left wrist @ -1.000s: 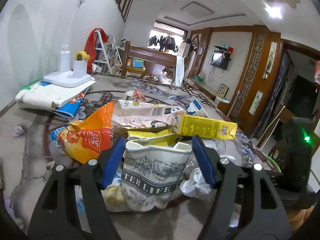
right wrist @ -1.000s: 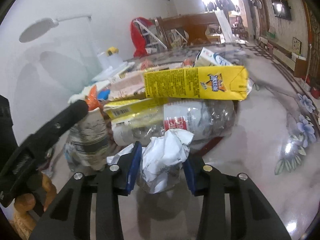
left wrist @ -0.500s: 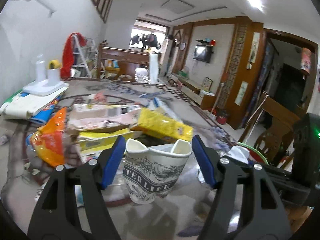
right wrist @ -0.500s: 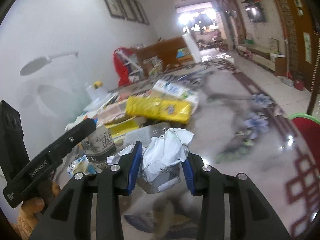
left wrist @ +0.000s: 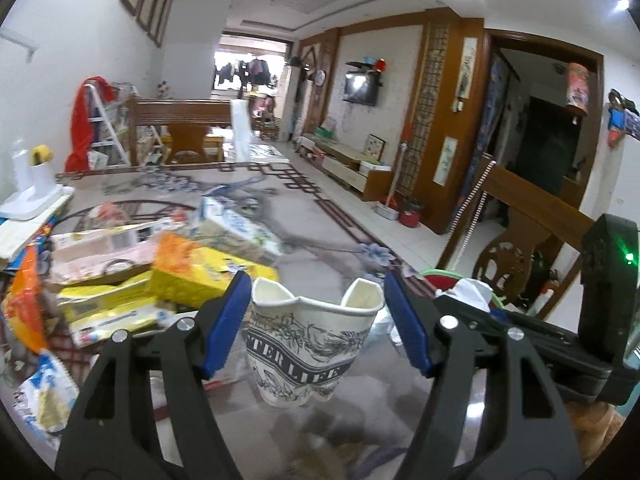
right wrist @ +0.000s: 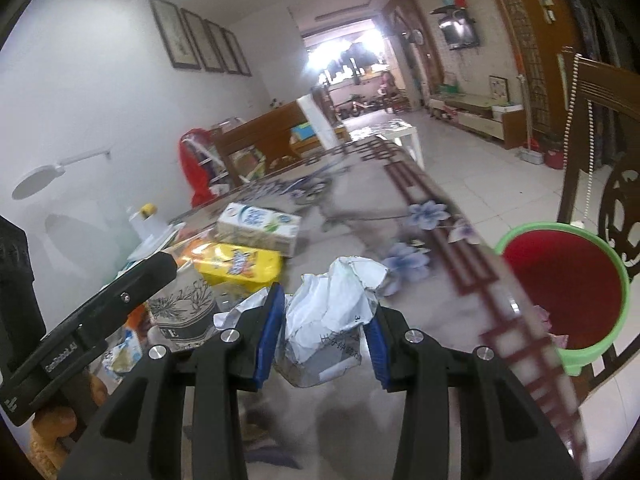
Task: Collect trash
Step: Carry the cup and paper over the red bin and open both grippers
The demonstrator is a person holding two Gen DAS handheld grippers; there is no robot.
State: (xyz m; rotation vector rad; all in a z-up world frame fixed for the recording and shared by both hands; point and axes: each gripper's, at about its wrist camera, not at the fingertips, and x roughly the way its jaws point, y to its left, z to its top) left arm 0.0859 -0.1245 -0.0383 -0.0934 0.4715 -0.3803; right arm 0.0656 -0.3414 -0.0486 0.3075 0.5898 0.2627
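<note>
Your left gripper (left wrist: 316,332) is closed on a crushed paper cup (left wrist: 310,350), its 2 blue pads pinching the printed wall so hard that the rim folds inward; that squeeze is what keeps the thin, deformed cup upright and clear of the table (left wrist: 328,216) rather than slipping out. Your right gripper (right wrist: 326,332) is likewise closed, narrowly, on a crumpled paper wad (right wrist: 332,316), gripped across its middle so that the loose upper folds stand free above the pads. Both pieces of trash appear lifted off the table, judging by the dark shadows beneath them. The bin (right wrist: 568,292), a green-rimmed pail lined in red, stands just past the table's far right edge, beside a carved wooden chair (right wrist: 600,132); in the right wrist view it lies ahead and to the right of the wad, near but not yet under it. The remaining litter stays piled on the table to the left: a yellow carton (left wrist: 208,276), a tissue pack (right wrist: 260,226), an orange snack bag (left wrist: 24,304) and flattened boxes. The step in hand appears to be the carry: 2 items held at once so that 1 trip to the bin clears both.
</note>
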